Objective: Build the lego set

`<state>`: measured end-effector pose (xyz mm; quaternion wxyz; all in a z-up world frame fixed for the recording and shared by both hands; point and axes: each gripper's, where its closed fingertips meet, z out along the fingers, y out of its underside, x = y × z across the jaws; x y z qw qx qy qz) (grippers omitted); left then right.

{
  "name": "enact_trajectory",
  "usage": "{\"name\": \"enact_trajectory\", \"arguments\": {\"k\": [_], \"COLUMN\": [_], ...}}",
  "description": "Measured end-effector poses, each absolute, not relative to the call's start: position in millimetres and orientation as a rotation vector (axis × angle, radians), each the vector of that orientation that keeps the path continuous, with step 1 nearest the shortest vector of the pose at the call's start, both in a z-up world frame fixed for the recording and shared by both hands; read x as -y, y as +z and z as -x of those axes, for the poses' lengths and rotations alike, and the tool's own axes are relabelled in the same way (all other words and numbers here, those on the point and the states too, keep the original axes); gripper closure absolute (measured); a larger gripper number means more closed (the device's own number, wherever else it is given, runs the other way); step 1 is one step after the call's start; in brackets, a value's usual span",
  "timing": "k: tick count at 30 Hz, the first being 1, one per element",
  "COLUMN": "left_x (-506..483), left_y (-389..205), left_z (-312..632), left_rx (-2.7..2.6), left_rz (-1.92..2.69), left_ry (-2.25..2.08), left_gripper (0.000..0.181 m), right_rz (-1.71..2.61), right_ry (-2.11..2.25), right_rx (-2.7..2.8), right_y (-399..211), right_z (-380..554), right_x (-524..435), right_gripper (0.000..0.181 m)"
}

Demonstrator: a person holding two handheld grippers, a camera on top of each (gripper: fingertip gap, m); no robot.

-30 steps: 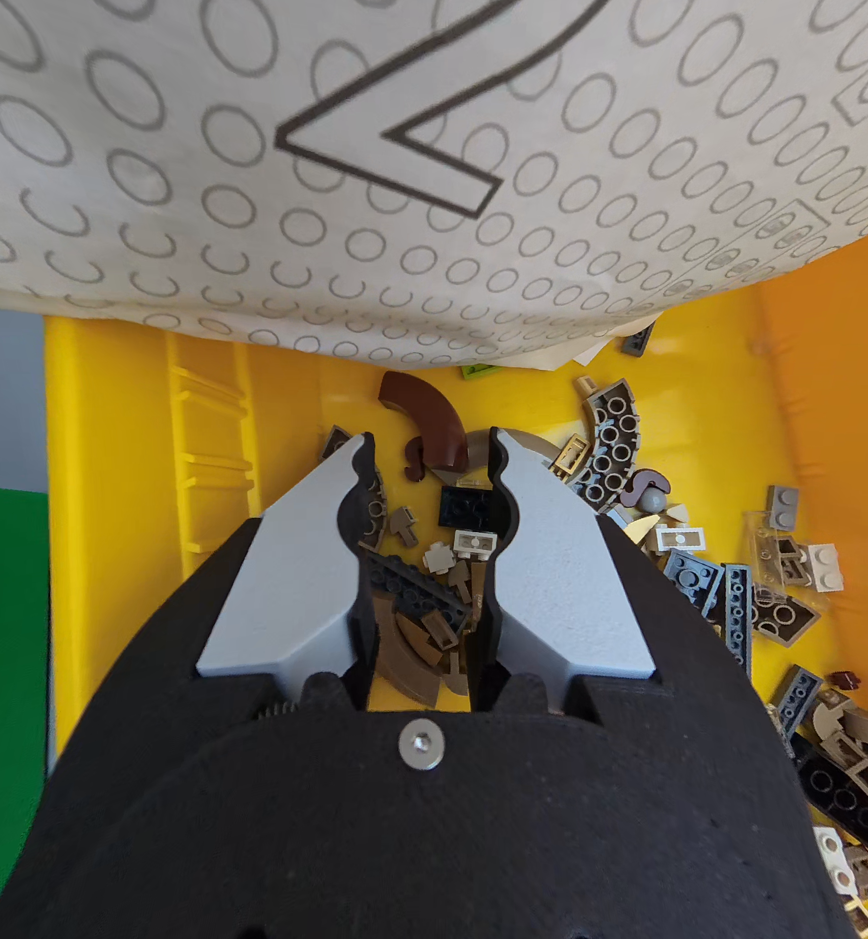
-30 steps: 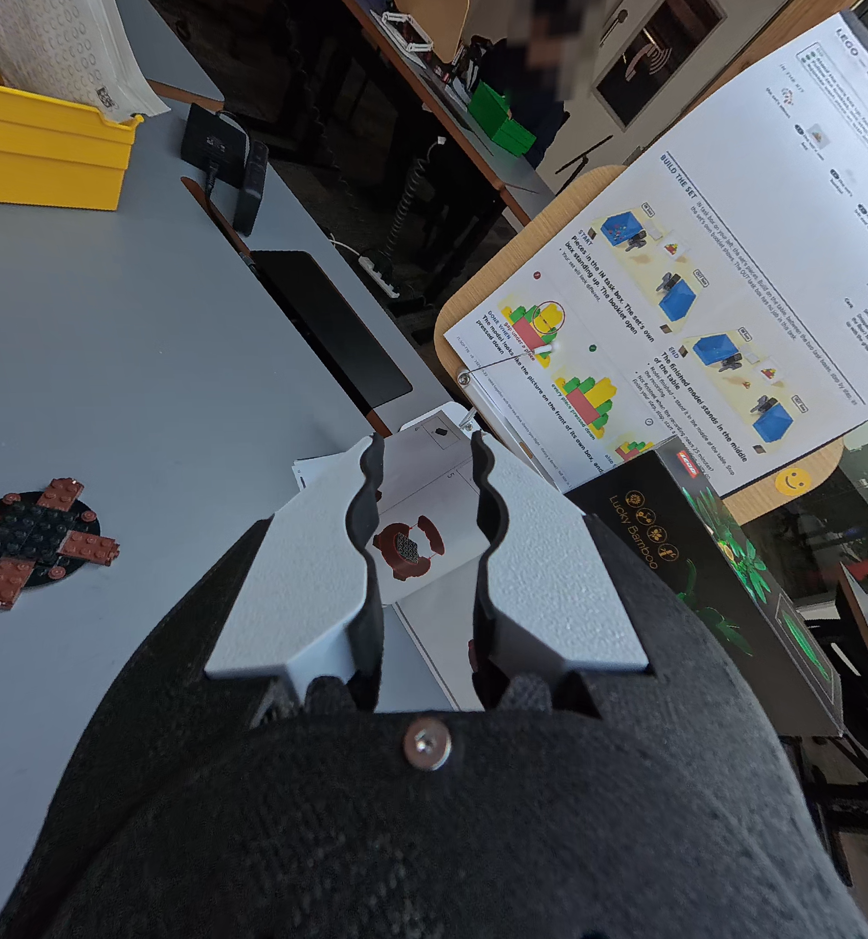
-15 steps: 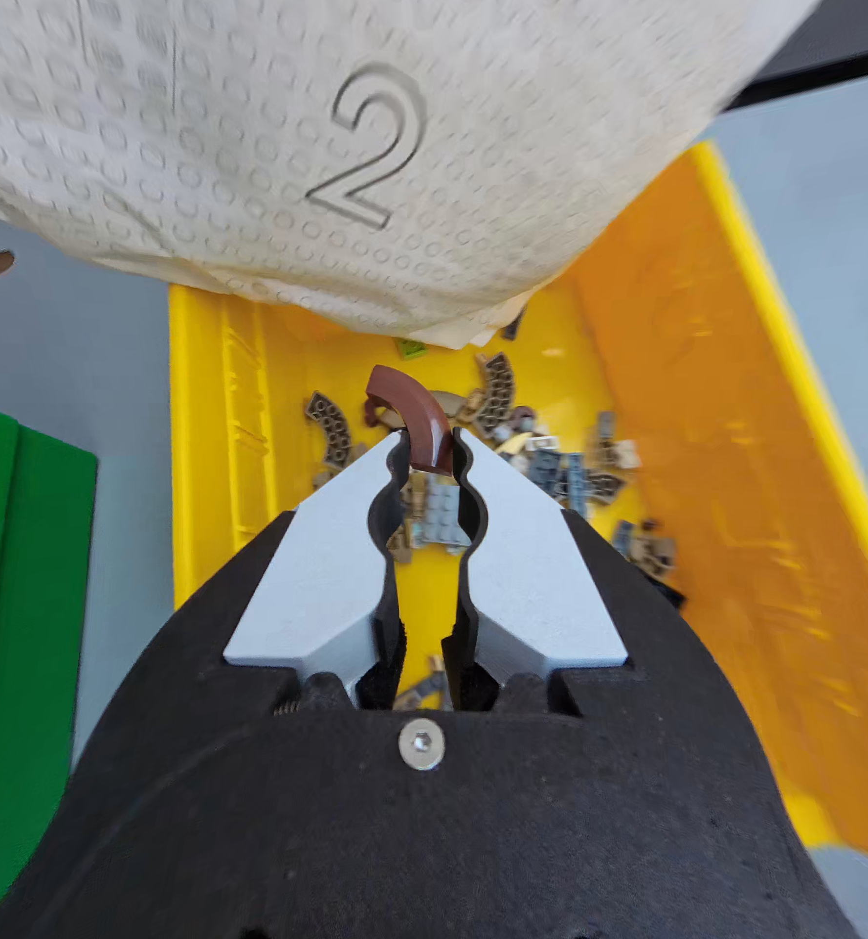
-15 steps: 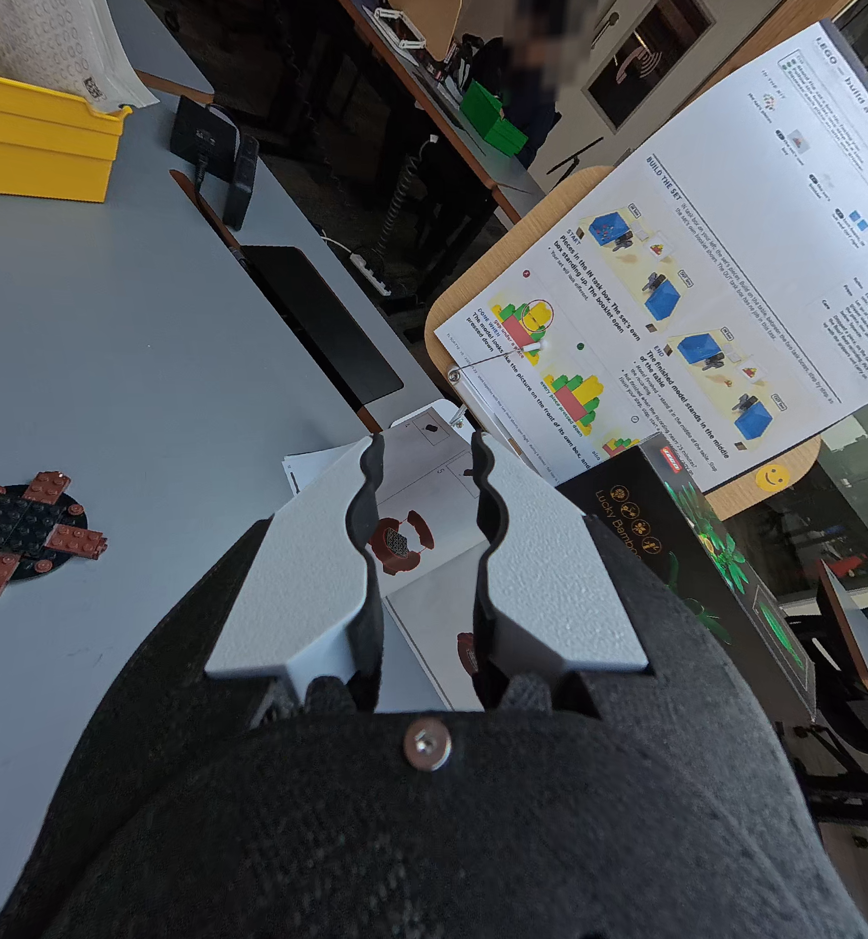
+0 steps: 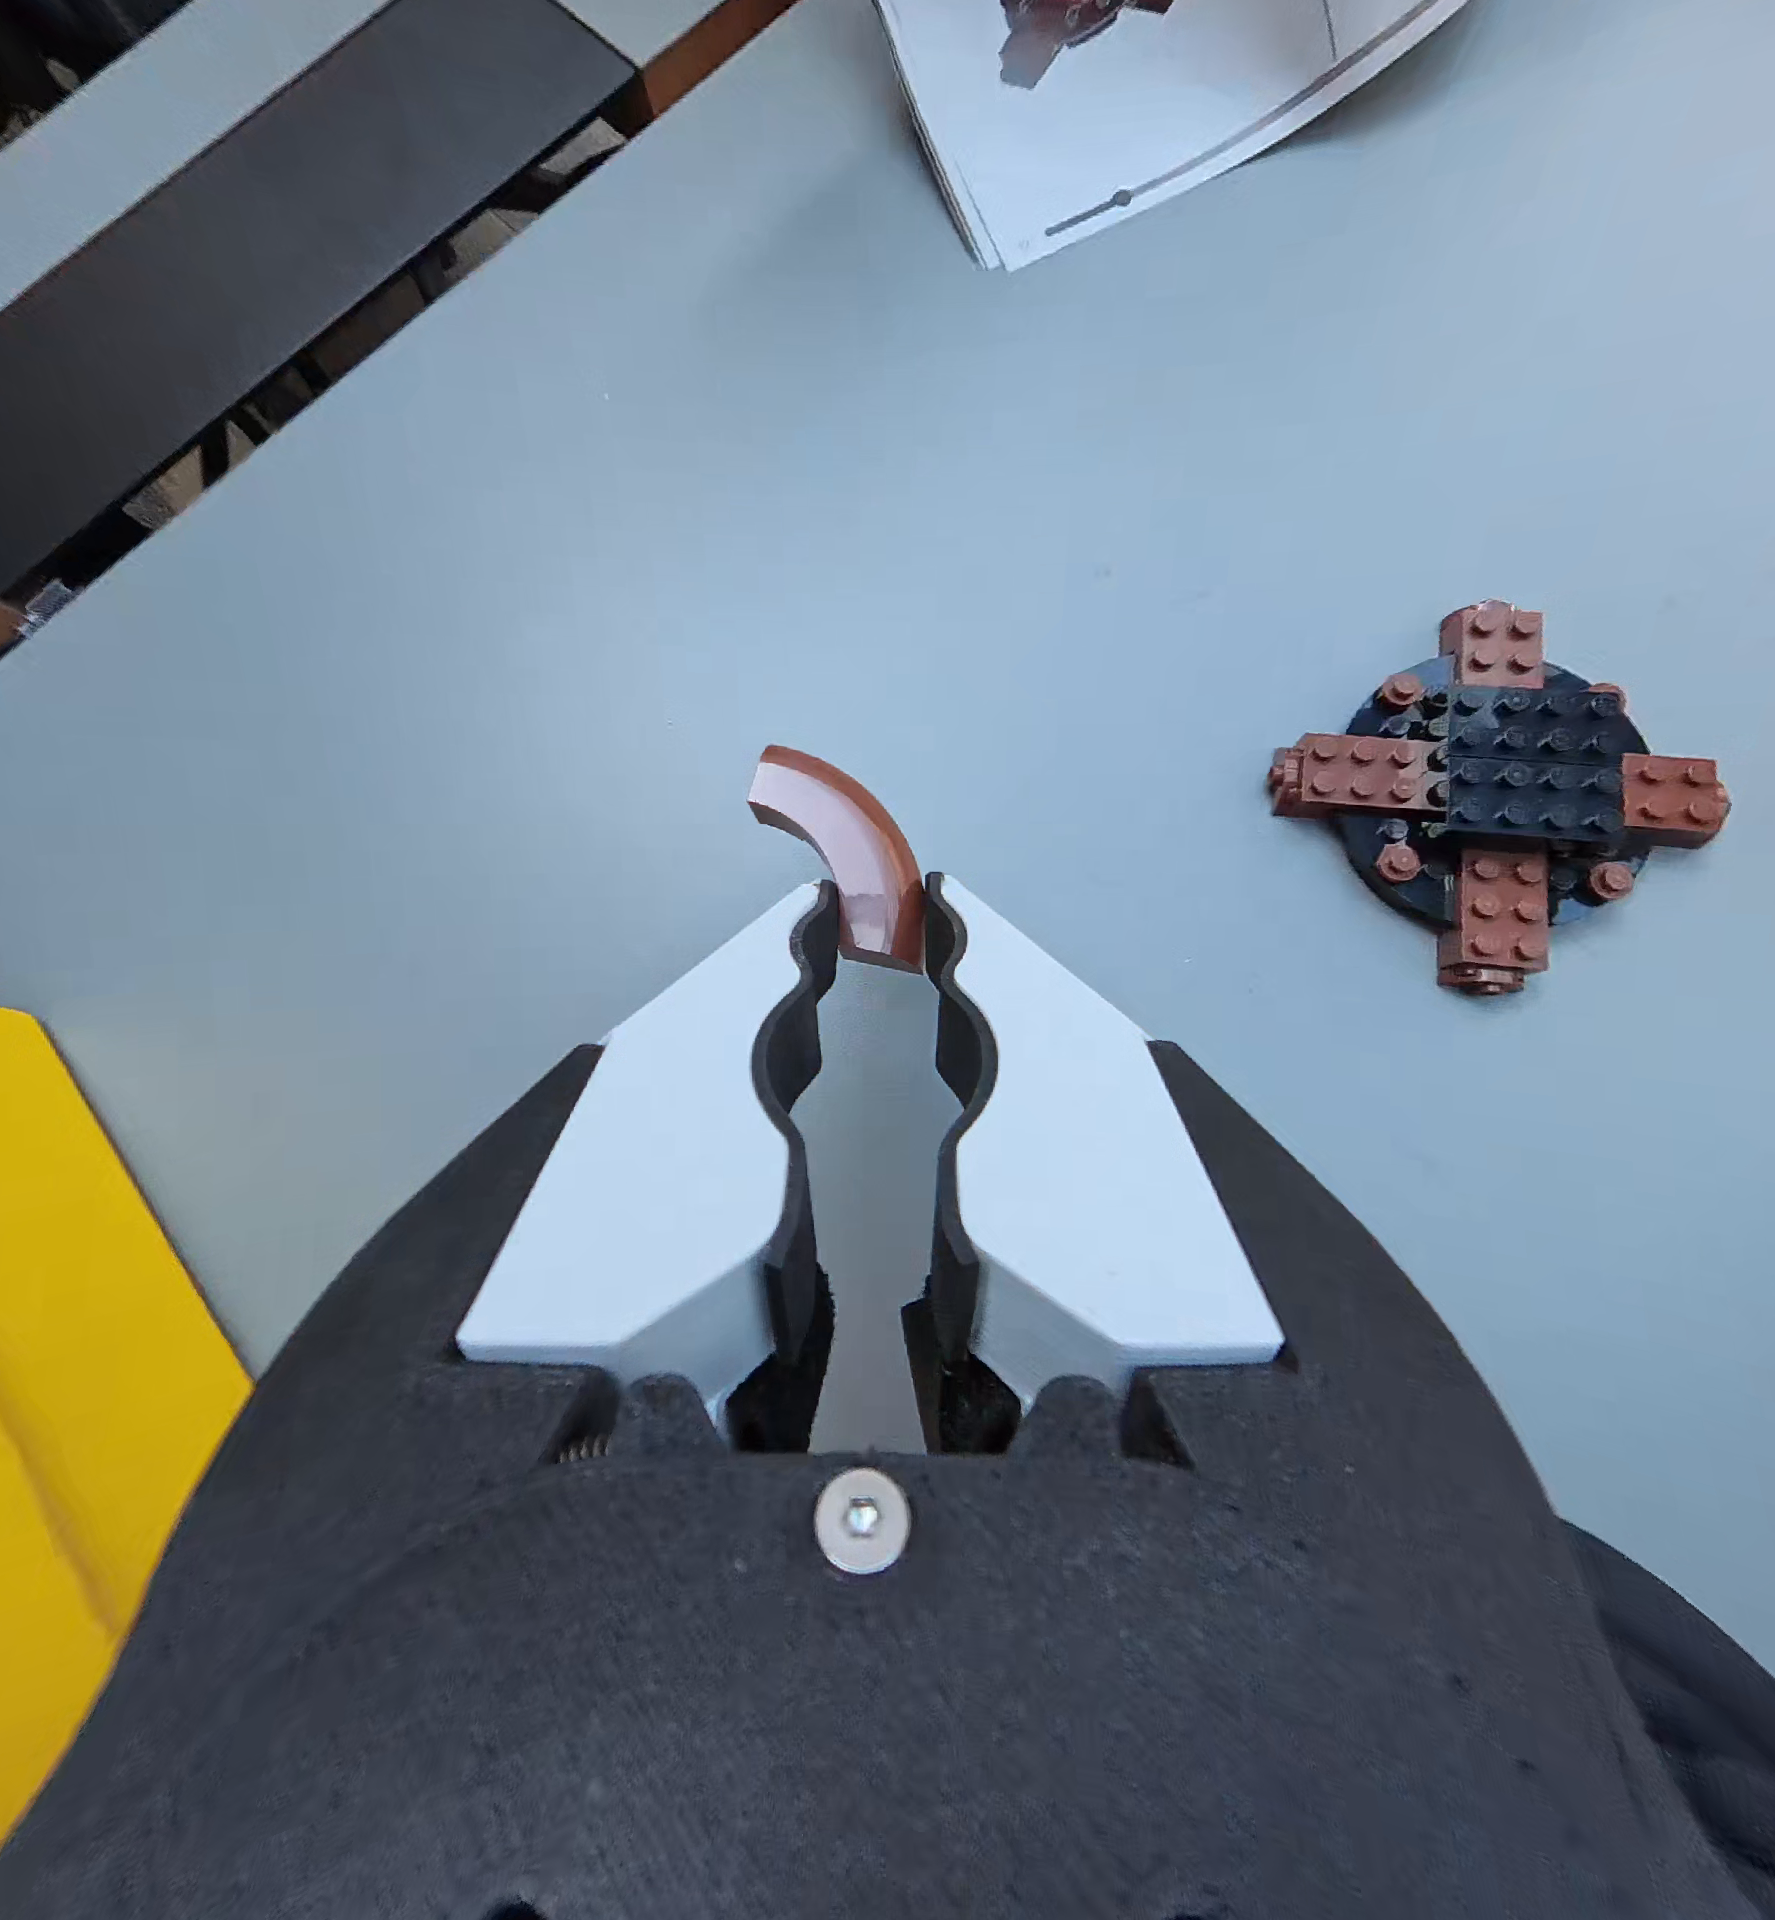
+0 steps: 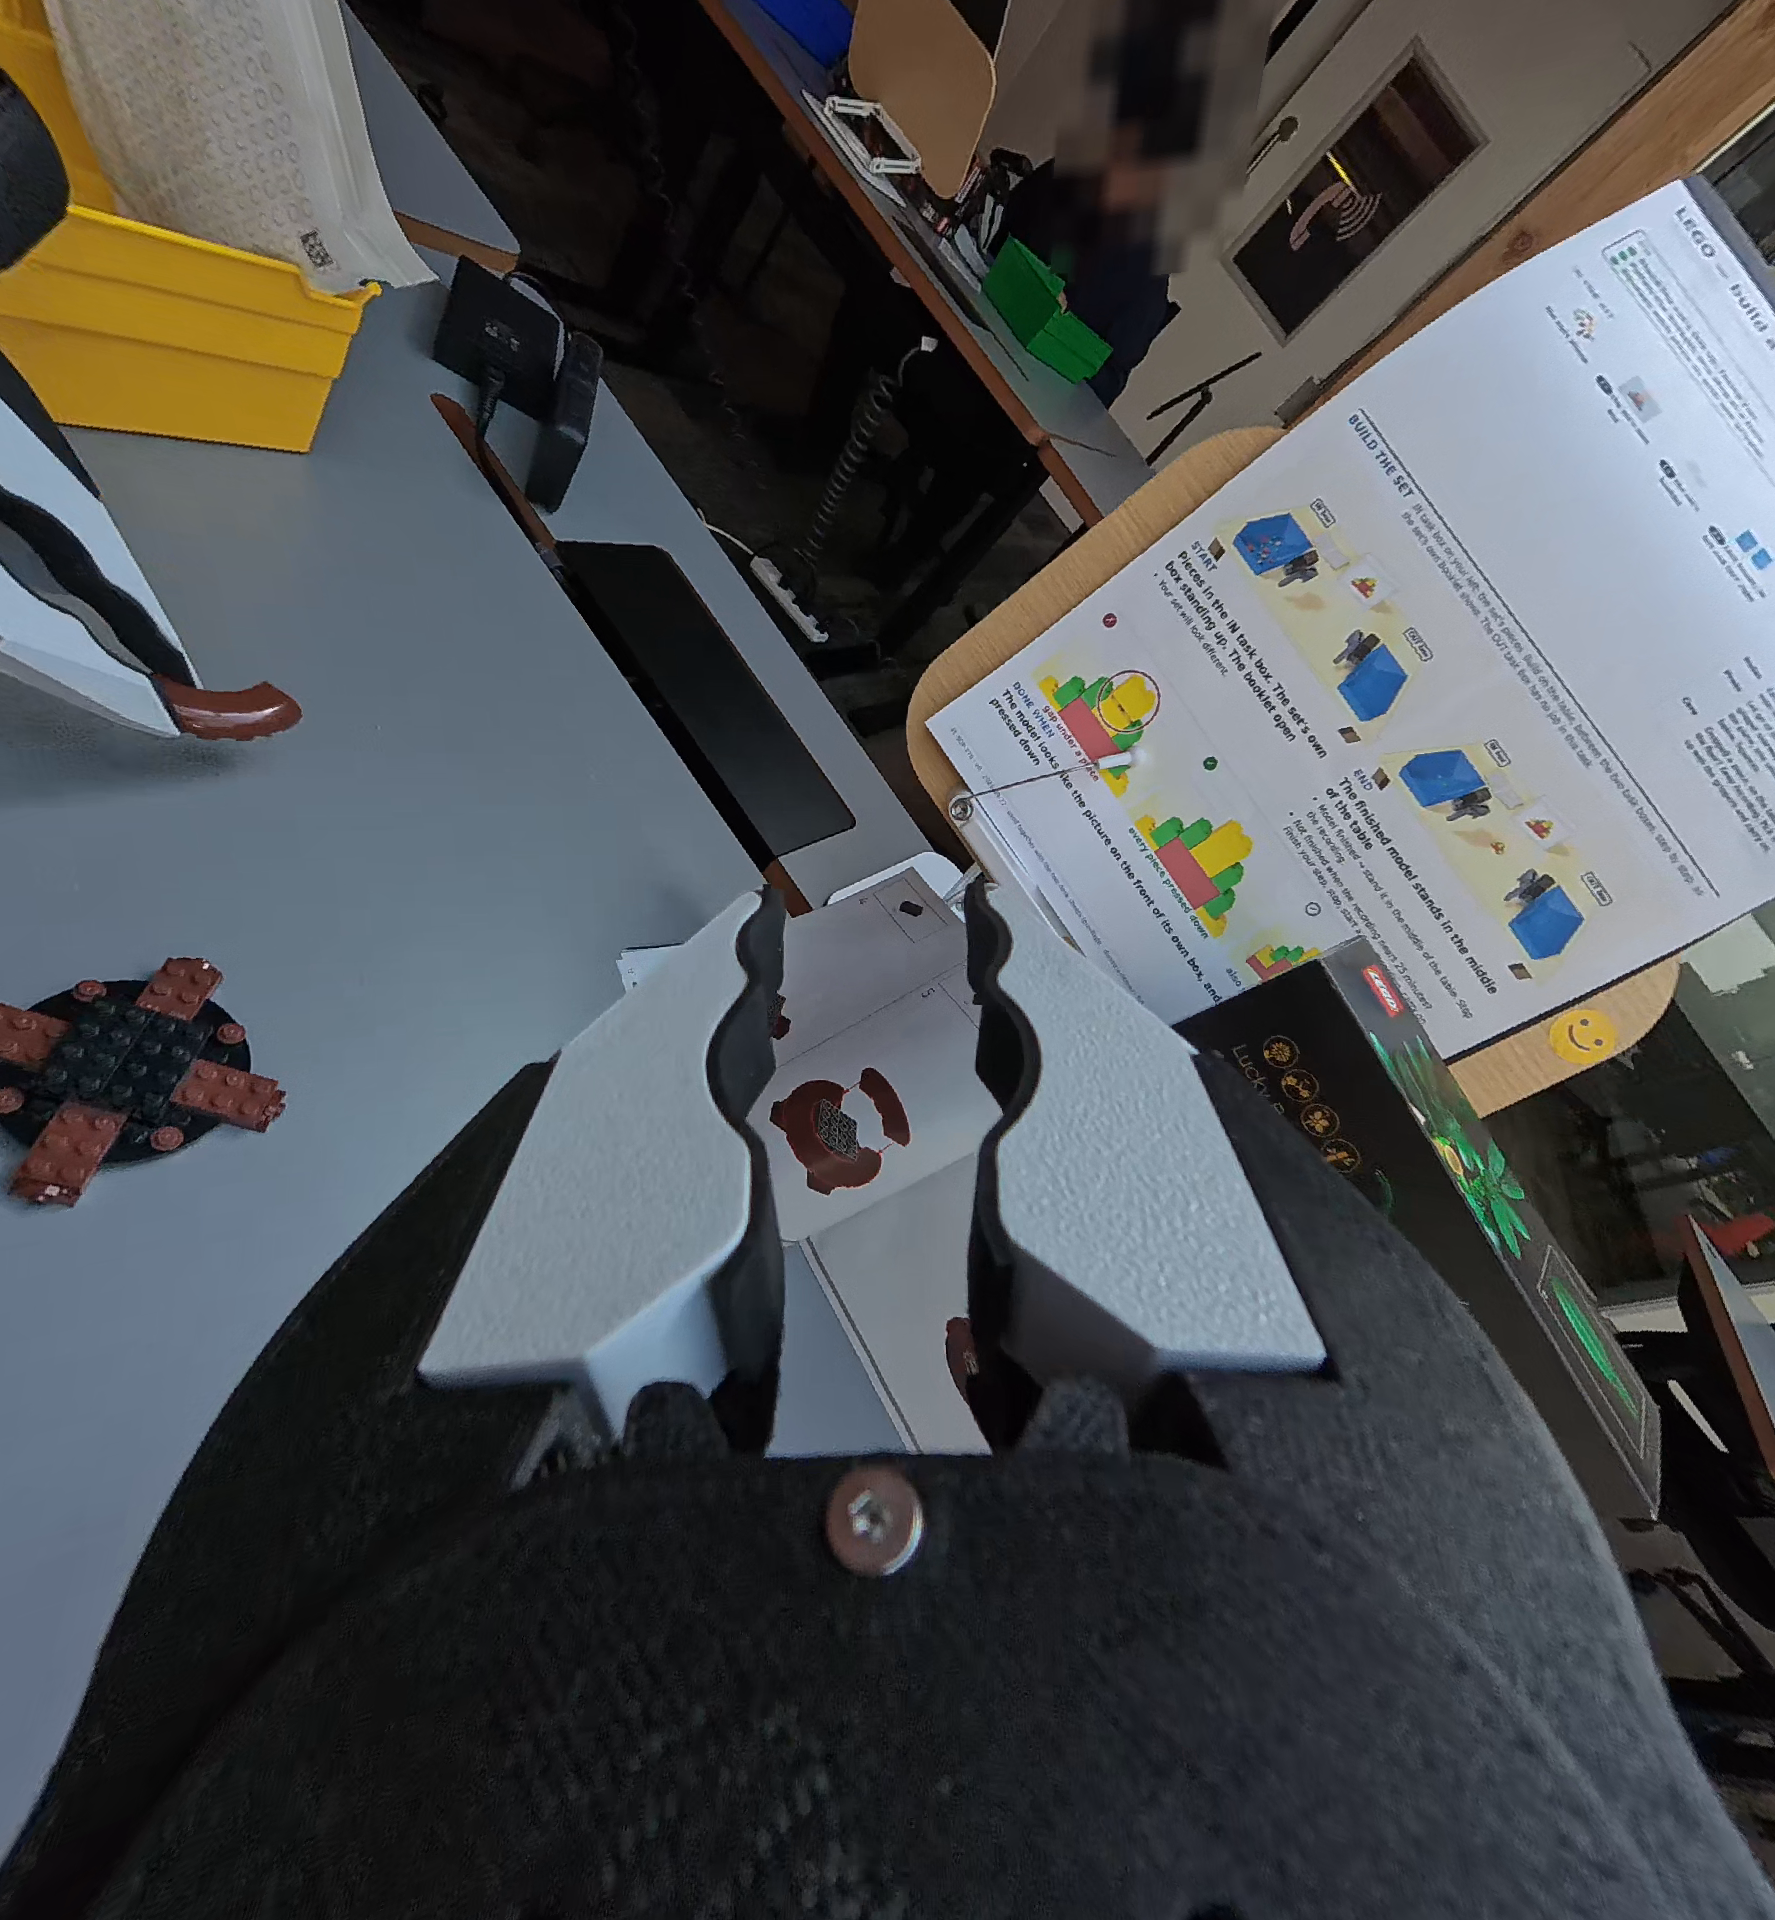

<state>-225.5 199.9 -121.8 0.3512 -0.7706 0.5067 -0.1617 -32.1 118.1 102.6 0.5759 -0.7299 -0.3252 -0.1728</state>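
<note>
Left gripper [image 5: 875,914] jaws pinch a brown curved tile [image 5: 847,857]; right gripper [image 6: 872,925] jaws gape, empty. Carrying step; next, seat it on the round base [image 5: 1498,795] to the jaws' right.

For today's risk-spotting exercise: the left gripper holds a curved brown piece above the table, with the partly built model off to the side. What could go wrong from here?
1. The left gripper pinches the curved brown piece only by one end at its fingertips; it might twist or slip out.
2. The model lies loose on the table; the right gripper is open and away from it, so pressing the piece on could shift the model.
</note>
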Motion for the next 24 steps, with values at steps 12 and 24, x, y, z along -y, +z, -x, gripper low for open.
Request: {"name": "enact_trajectory", "arguments": {"k": [12, 24], "left_x": [-186, -208], "left_y": [-150, 20], "left_z": [222, 385], "left_rx": [-1.349, -1.483], "left_rz": [2.129, 1.707], "left_ry": [-0.591, -0.309], "left_gripper": [0.167, 0.167], "right_rz": [1.730, 1.757], "right_ry": [-0.425, -0.426], "right_rx": [0.743, 0.744], "right_y": [101, 92], "right_z": [21, 17], "right_x": [-121, -132], "right_gripper": [0.146, 0.147]}}
